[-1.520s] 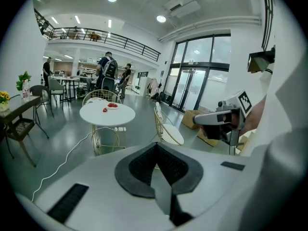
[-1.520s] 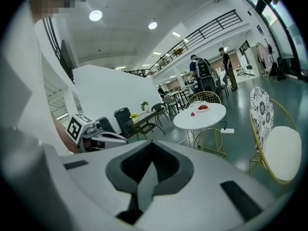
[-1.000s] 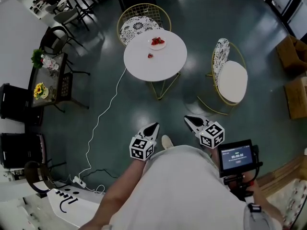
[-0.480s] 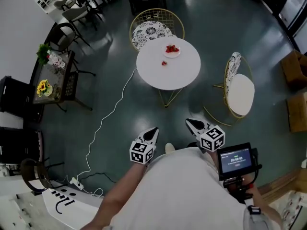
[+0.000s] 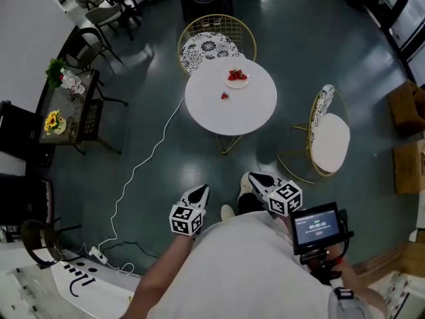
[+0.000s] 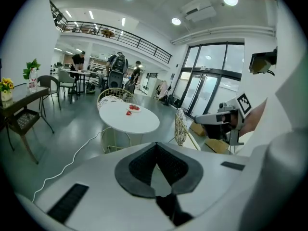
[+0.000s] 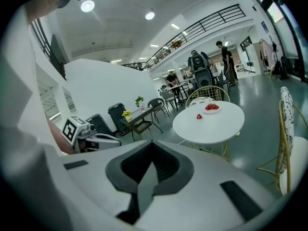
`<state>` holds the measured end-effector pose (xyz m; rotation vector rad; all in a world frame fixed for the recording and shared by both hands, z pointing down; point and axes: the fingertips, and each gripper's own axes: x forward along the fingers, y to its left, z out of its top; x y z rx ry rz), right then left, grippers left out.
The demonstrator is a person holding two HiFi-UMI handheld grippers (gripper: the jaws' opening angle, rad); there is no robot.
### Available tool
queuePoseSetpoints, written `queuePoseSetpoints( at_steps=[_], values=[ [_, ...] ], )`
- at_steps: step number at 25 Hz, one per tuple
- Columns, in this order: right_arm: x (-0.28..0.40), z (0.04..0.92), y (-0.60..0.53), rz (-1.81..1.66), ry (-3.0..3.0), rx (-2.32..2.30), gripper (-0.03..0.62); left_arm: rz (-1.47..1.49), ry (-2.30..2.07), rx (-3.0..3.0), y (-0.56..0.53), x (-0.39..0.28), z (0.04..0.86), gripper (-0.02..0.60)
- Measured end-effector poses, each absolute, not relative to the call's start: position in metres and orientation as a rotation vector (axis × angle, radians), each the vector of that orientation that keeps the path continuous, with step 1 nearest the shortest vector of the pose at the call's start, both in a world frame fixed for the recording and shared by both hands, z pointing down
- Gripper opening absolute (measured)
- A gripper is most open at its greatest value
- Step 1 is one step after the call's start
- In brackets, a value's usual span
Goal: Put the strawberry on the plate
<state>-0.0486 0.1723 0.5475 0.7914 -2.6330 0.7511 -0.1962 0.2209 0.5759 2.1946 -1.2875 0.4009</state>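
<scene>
A lone strawberry (image 5: 224,96) lies on the round white table (image 5: 246,115), just short of a small plate (image 5: 237,80) that holds several strawberries. Both grippers hang low near the person's body, far from the table. My left gripper (image 5: 200,191) is shut and empty, and so is my right gripper (image 5: 250,177). In the left gripper view the strawberry (image 6: 128,113) and plate (image 6: 134,108) sit far ahead, beyond the touching jaws. The right gripper view shows the strawberry (image 7: 198,116) to the left of the plate (image 7: 211,108).
A gold wire chair (image 5: 210,42) stands behind the table and another with a white cushion (image 5: 329,142) to its right. A white cable (image 5: 136,173) runs over the floor at left. A side table with flowers (image 5: 65,105) stands left, cardboard boxes (image 5: 406,98) right. People stand far back (image 6: 118,64).
The table has drifted a little lower and grown slightly larger in the head view as the person steps nearer. Both grippers shifted slightly left and stayed shut.
</scene>
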Motion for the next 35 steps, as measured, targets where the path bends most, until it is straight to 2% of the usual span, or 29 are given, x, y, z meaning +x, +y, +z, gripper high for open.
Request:
queuePoseSetpoints(
  at_steps=[3, 8, 16, 22, 35],
  values=[
    [-0.048, 0.548, 0.147, 0.762, -2.637, 0.774, 0.005, 0.417, -1.296, 2.168, 0.203, -0.197, 0.577, 0.006],
    [-0.031, 0.561, 0.05, 0.752, -2.665, 0.752, 0.005, 0.42, -1.33, 2.166, 0.11, -0.178, 0.584, 0.006],
    [-0.04, 0.537, 0.044, 0.711, -2.666, 0.73, 0.005, 0.398, -1.325, 2.214, 0.088, -0.176, 0.56, 0.006],
    [-0.005, 0.541, -0.021, 0.739, -2.683, 0.694, 0.005, 0.435, -1.361, 2.196, 0.021, -0.146, 0.556, 0.006],
    [0.013, 0.545, -0.061, 0.798, -2.719, 0.747, 0.005, 0.517, -1.34, 2.21, -0.021, -0.136, 0.553, 0.006]
  ],
)
